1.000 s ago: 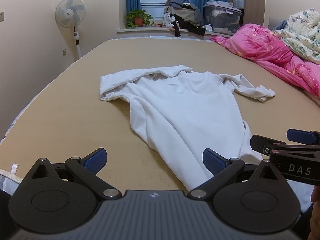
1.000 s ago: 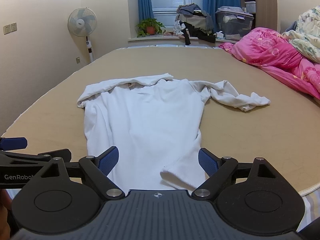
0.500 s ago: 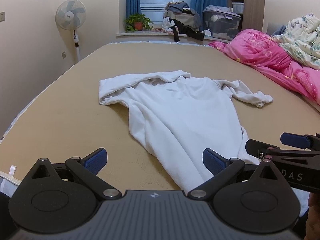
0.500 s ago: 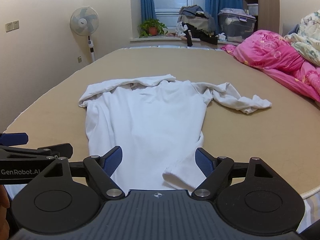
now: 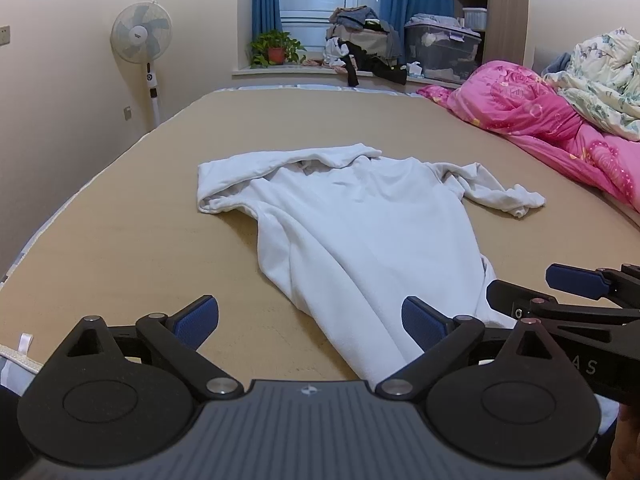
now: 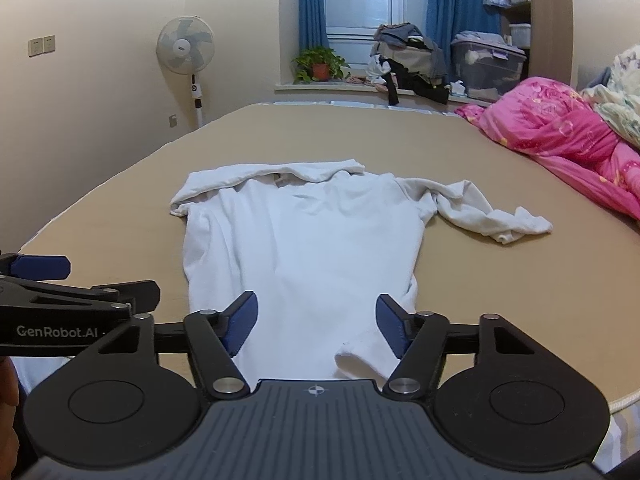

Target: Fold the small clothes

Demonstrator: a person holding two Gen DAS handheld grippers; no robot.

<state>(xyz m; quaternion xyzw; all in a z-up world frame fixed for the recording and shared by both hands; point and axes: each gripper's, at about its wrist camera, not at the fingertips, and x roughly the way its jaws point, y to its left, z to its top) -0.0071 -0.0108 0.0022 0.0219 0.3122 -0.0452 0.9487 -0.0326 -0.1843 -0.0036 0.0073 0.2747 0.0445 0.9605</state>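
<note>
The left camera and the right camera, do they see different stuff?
Only the left camera shows the white loop at the bed's near edge and the right gripper from the side. Only the right camera shows the wall switches and the left gripper from the side. Both show the white shirt spread on the tan bed, the fan, the potted plant and the pink blanket.

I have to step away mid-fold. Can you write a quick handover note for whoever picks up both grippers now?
Left gripper: open, empty, at the hem's left corner.
Right gripper: open, jaws just closing over the hem, not pinching yet.
White long-sleeved shirt: flat on the tan bed, one sleeve folded across the collar, the other sprawled out.
Done: laid out. Left: all folds.
</note>
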